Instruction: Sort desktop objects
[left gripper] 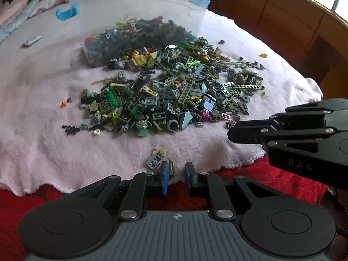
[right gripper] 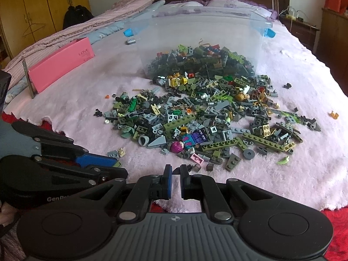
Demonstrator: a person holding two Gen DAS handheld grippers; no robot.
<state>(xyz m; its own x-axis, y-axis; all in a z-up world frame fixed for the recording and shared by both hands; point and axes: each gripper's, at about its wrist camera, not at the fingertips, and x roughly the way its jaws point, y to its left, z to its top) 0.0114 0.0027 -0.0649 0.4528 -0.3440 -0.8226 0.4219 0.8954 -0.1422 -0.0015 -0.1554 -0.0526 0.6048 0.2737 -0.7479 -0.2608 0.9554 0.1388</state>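
Left wrist view: the left gripper [left gripper: 176, 169] hangs over the near edge of the pale pink blanket [left gripper: 43, 152], jaws released with an empty gap between them.
Olive plate: a small olive piece [left gripper: 171, 167] stands on edge just beside the outer face of the blue-padded finger [left gripper: 164, 179]; whether they touch cannot be told.
Near pieces: a grey plate [left gripper: 154, 160] and a cream plate [left gripper: 160, 151] lie flat just beyond that fingertip, apart from the main pile.
Brick pile: the pile [left gripper: 169, 91] spreads across the blanket ahead of both grippers, spilling from the clear bin [left gripper: 139, 10], which lies on its side with its mouth toward the grippers.
Long axes: the long olive studded beams [right gripper: 219, 144] lie flat, running roughly left to right in the right wrist view.
Right gripper: the right gripper [right gripper: 176, 170] has its jaws clenched, with nothing seen between the pads; its tips sit just short of the pile's near edge.
Materials: bricks are hard moulded plastic, mostly grey, olive and green; the blanket is fluffy; the bin is translucent with blue latches [right gripper: 269, 32].
Side item: a pink box [right gripper: 63, 64] rests on the blanket, well left of the pile.
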